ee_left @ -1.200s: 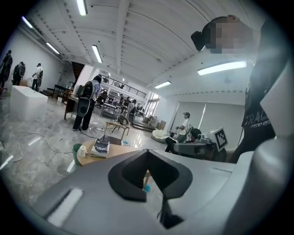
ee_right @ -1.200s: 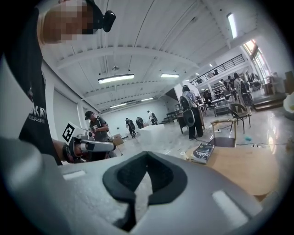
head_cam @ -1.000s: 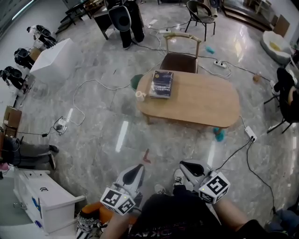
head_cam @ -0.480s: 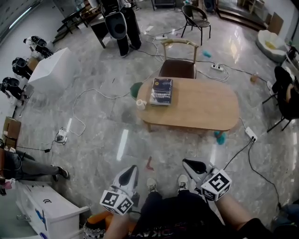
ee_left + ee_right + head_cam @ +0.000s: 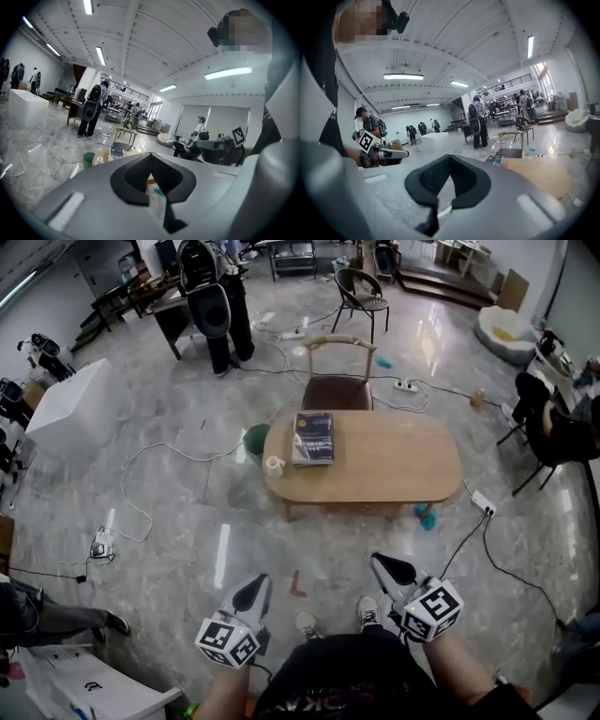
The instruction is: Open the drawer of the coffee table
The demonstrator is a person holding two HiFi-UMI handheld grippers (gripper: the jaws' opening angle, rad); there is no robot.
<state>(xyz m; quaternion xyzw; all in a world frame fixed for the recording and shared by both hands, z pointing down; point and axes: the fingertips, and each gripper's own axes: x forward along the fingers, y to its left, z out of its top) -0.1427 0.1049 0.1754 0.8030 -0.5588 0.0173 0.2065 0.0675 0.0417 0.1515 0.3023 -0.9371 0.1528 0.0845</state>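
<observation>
The oval wooden coffee table [image 5: 394, 465] stands on the marble floor ahead of me, with a dark book [image 5: 313, 437] and a small white cup [image 5: 274, 466] at its left end. No drawer shows from here. My left gripper [image 5: 253, 592] is shut and empty, held low by my left knee, well short of the table. My right gripper [image 5: 393, 570] is also shut and empty, a little nearer the table. In the right gripper view the table [image 5: 539, 174] lies ahead to the right; in the left gripper view it [image 5: 125, 154] shows just over the jaws.
A wooden chair [image 5: 339, 371] stands behind the table. Cables and a power strip [image 5: 481, 502] trail over the floor at the right and left. A green bucket [image 5: 255, 439] sits by the table's left end. A person [image 5: 208, 296] stands further back, another sits at right [image 5: 553, 427].
I have walked forward: the table sits nearer and more centred in the head view. Both grippers moved ahead with me and stay shut.
</observation>
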